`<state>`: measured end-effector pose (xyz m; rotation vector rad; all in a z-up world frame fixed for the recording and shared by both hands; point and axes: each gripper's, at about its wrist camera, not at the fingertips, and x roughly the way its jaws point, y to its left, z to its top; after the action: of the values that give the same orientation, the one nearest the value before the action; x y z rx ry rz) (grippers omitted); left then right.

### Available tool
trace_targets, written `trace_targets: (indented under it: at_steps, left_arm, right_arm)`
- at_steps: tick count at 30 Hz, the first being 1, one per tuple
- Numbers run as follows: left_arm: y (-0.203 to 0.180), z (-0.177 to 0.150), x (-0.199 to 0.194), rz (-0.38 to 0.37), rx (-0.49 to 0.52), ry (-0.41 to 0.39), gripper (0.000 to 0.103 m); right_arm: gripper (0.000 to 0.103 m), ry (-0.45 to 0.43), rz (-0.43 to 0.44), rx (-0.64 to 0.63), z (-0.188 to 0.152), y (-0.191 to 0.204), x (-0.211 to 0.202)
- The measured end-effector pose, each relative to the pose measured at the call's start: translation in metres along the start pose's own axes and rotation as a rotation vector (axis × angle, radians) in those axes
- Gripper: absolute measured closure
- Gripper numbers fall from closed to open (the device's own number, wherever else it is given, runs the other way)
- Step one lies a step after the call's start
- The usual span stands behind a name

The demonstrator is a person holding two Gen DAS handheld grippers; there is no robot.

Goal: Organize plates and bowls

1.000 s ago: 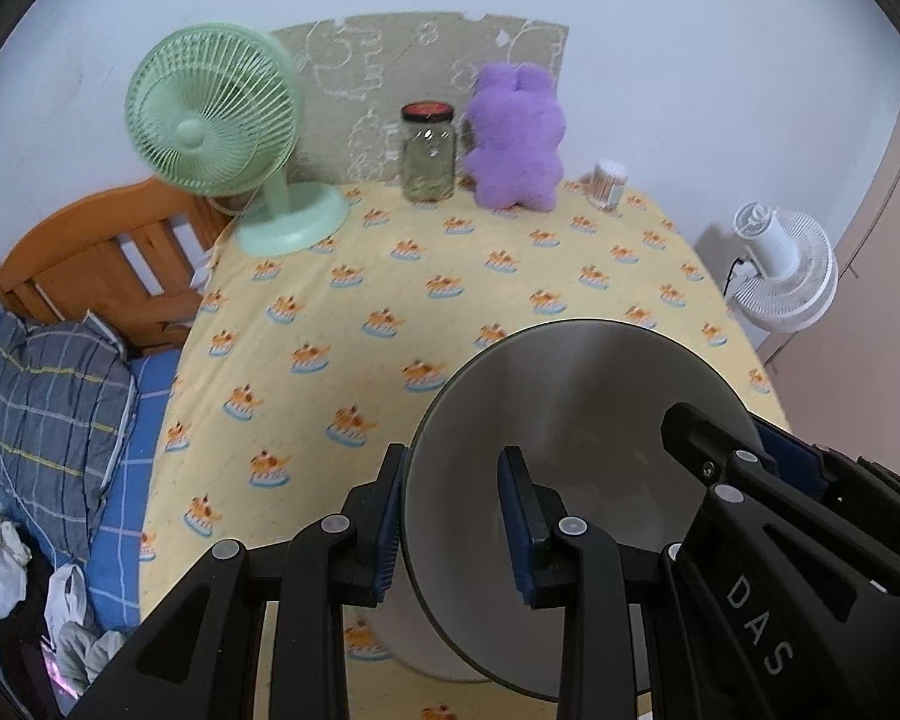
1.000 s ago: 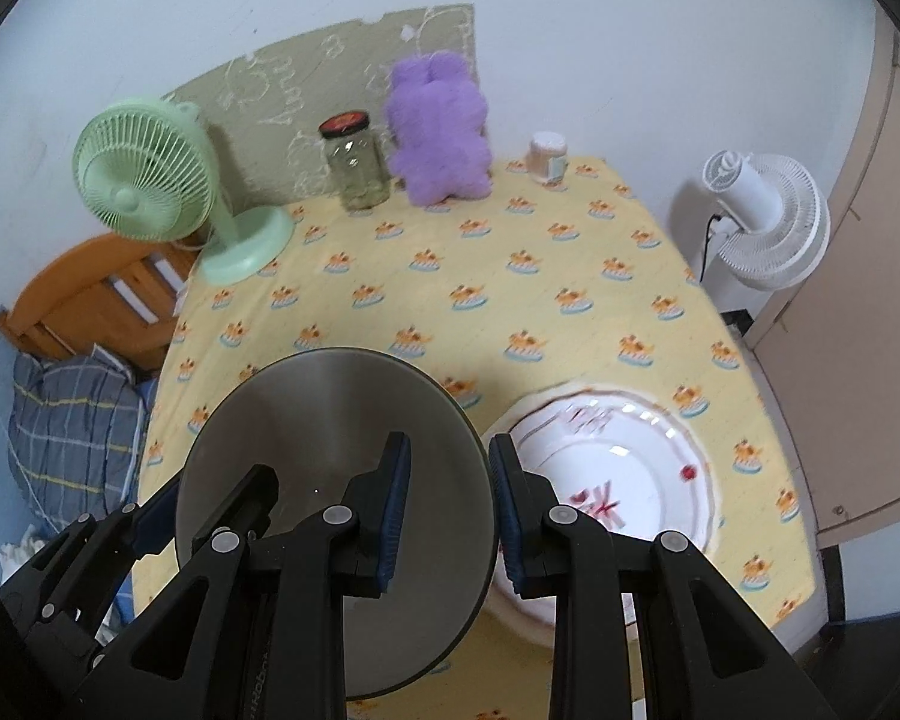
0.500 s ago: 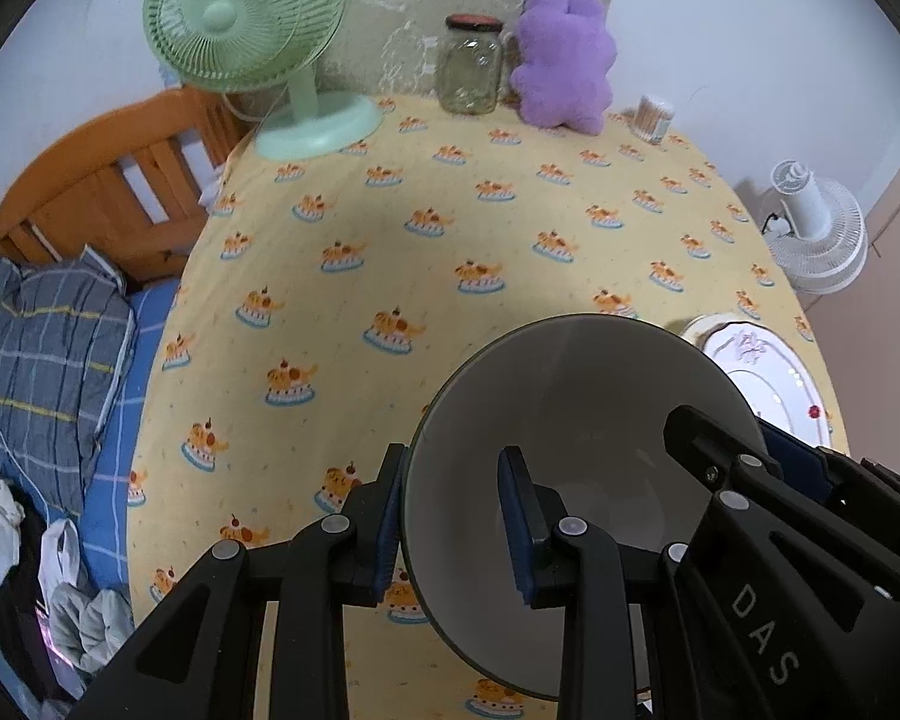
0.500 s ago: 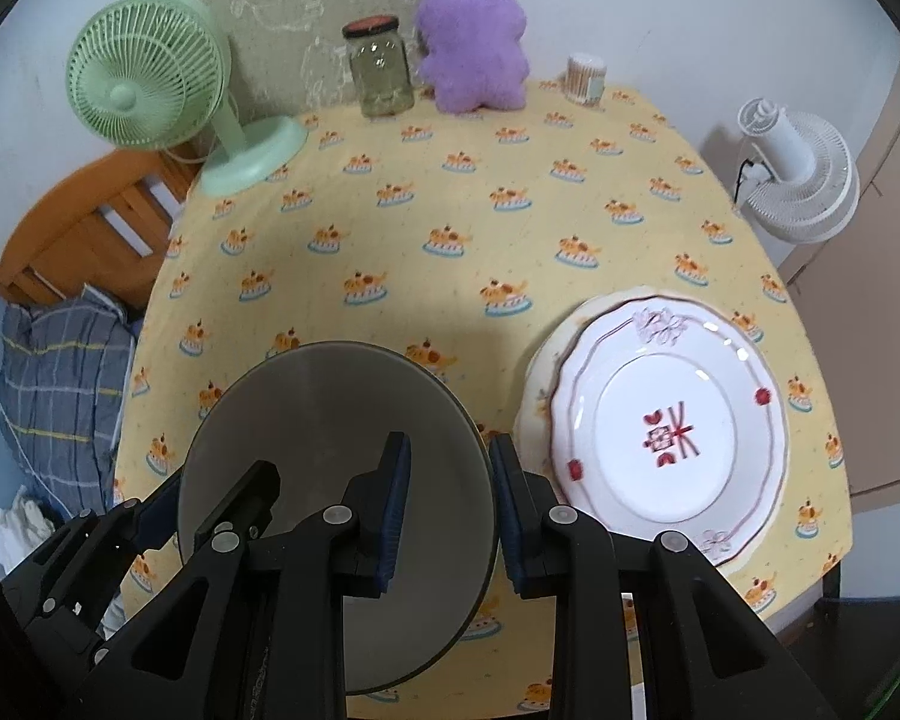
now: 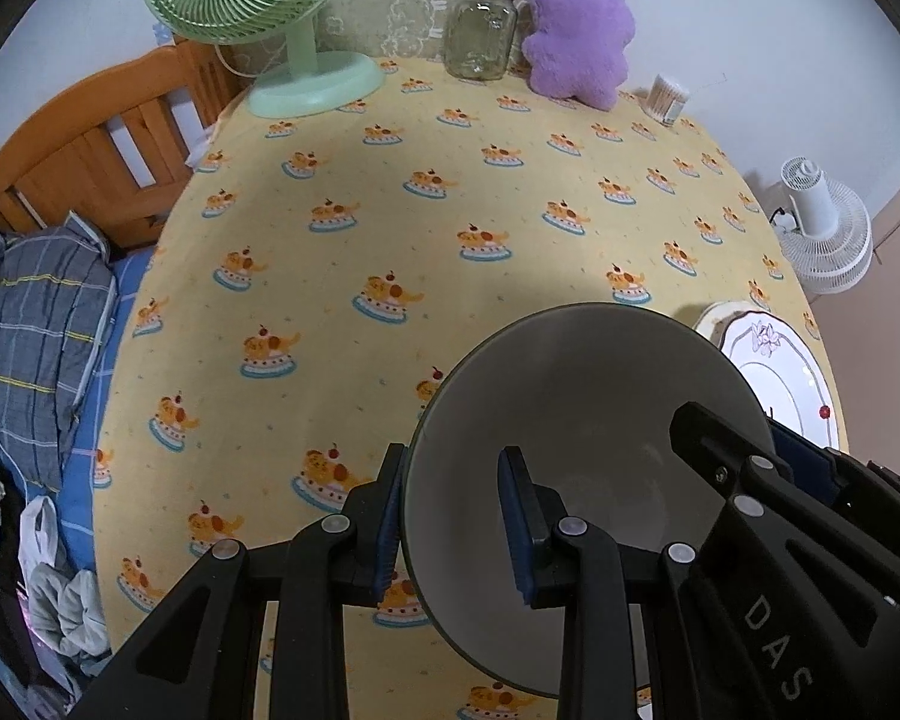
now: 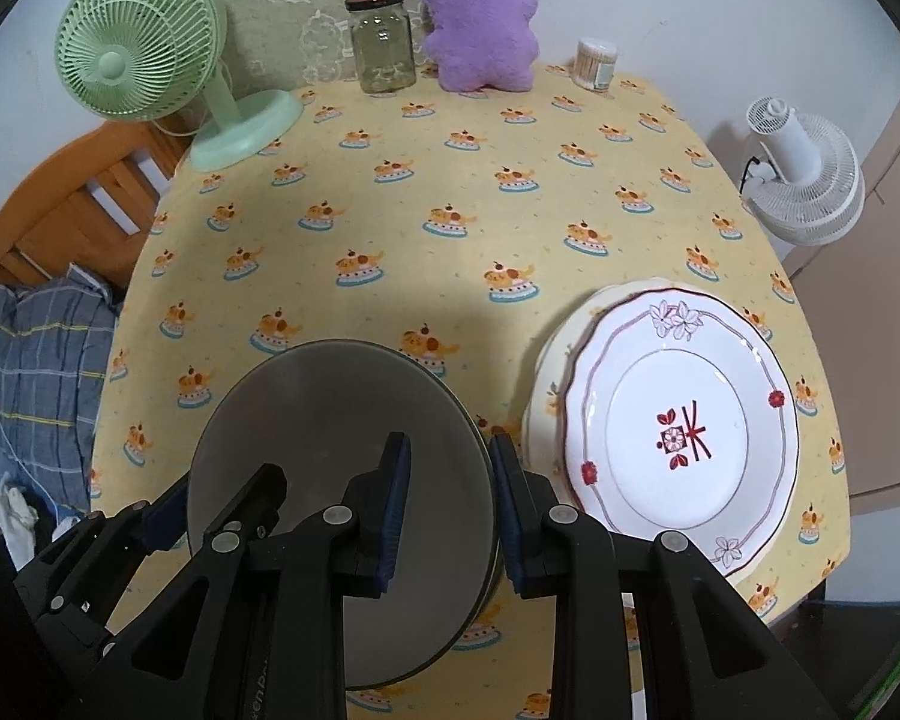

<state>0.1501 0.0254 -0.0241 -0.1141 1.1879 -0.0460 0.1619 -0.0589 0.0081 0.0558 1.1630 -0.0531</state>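
Here, grey bowl [image 5: 576,396] rim clamped btwn both grippers' jaws, opposite sides.

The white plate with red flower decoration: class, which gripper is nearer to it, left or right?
Right. The right gripper clamps the grey bowl's rim on the side facing the white plate; the left gripper clamps the bowl's opposite rim, farther away.

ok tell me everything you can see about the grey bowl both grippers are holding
The grey bowl is round, plain and matte, with a thin rim, a smooth pale inside and nothing in it. It looks ceramic. The left gripper clamps its left rim, the right gripper its right rim, one pad inside and one outside each. It sits low over the yellow tablecloth, left of the stacked plates; contact with the cloth cannot be told.
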Motion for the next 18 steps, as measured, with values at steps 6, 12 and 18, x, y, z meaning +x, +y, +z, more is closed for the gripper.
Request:
trace_targets:
  at_steps: [6,12,18]
  left_arm:
    - [-0.002,-0.003,0.001,0.016,0.005,-0.016,0.076]
    - [-0.005,-0.005,-0.002,0.026,0.029,-0.016,0.072]
    - [-0.007,-0.010,-0.014,0.005,0.037,-0.028,0.061]
  right_arm:
    - [0.072,-0.006,0.012,0.007,-0.003,-0.005,0.003]
    - [0.072,-0.008,0.018,-0.012,-0.007,-0.005,0.001]
    - [0.072,-0.021,0.035,-0.007,-0.013,-0.008,-0.011]
